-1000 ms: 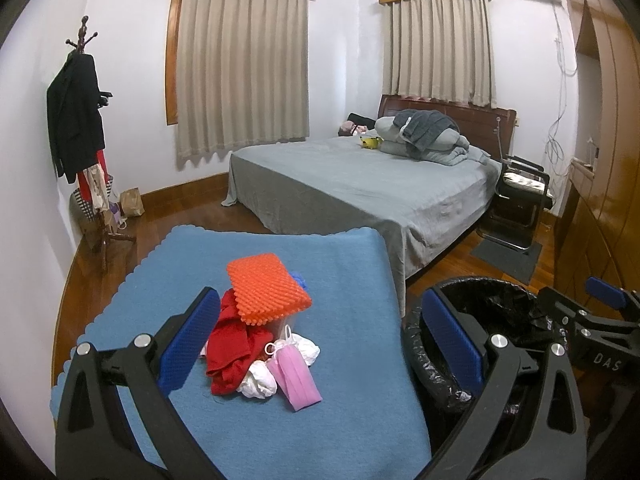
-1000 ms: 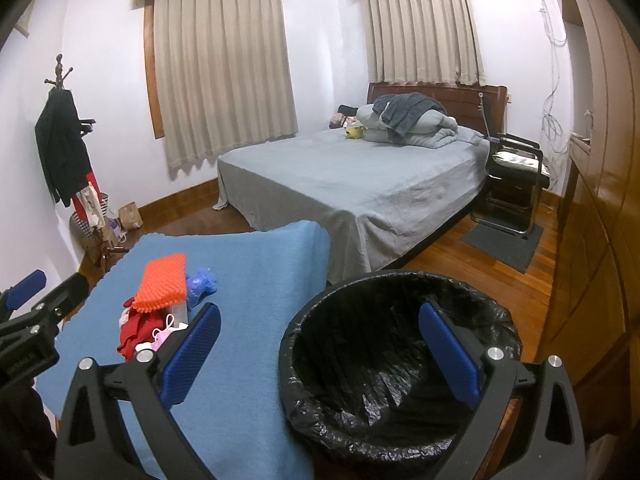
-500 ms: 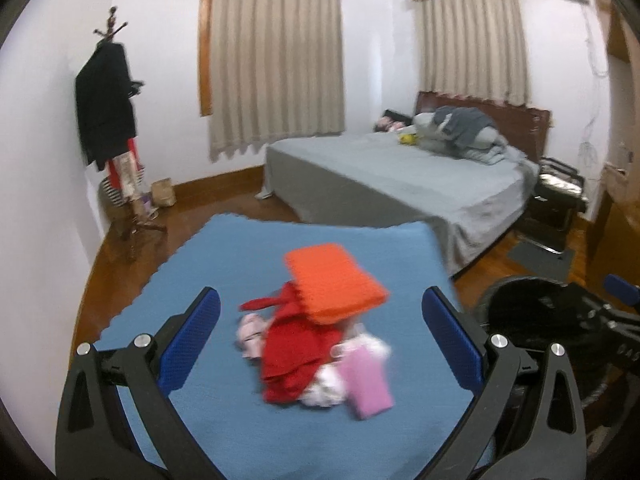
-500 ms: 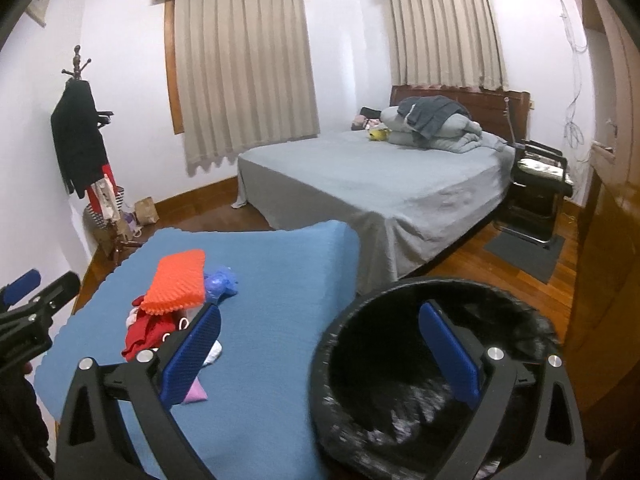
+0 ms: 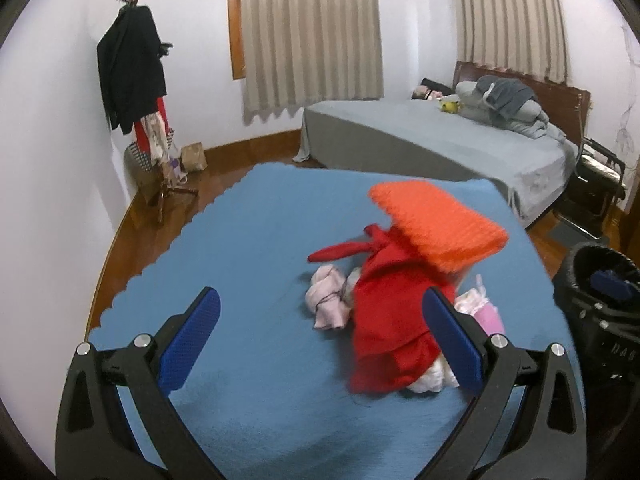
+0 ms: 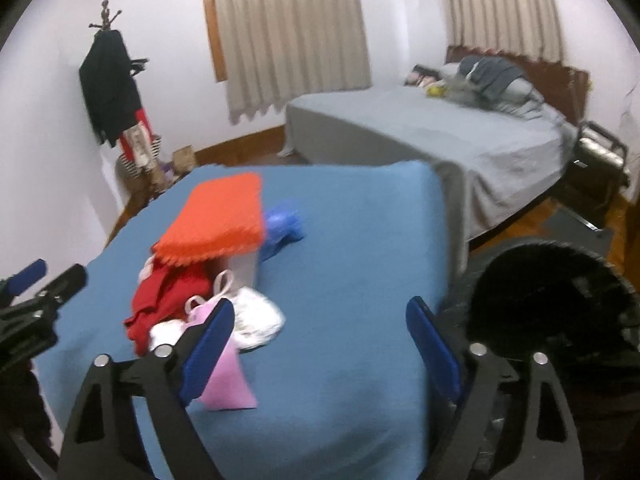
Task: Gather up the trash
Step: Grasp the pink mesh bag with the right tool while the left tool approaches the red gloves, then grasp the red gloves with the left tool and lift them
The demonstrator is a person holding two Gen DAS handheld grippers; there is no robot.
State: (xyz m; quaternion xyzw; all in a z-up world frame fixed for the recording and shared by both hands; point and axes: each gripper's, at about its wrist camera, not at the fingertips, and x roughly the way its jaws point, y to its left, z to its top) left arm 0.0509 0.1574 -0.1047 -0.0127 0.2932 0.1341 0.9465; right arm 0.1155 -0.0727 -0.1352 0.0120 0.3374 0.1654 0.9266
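A heap of litter lies on the blue-covered table (image 5: 248, 240): an orange textured pad (image 5: 436, 224) on top, red cloth (image 5: 392, 320), a crumpled pale pink wad (image 5: 328, 300), white tissue (image 6: 256, 320), a pink face mask (image 6: 224, 376) and a blue wrapper (image 6: 282, 224). My left gripper (image 5: 320, 336) hovers open just in front of the heap, nothing between its fingers. My right gripper (image 6: 320, 344) is over the table right of the heap, its jaws closing with only bare cloth between them. A bin with a black bag (image 6: 548, 304) stands at the table's right.
A grey bed (image 5: 440, 144) with piled bedding fills the back right. A coat rack (image 5: 136, 80) with clothes stands at the left wall, a paper bag (image 5: 194, 156) near its foot. A dark chair (image 5: 600, 184) sits beside the bed. Wooden floor surrounds the table.
Both grippers have moved left and down toward the heap, which now looks larger. The bin has slid to the right edge of both views. The right jaws have narrowed a little.
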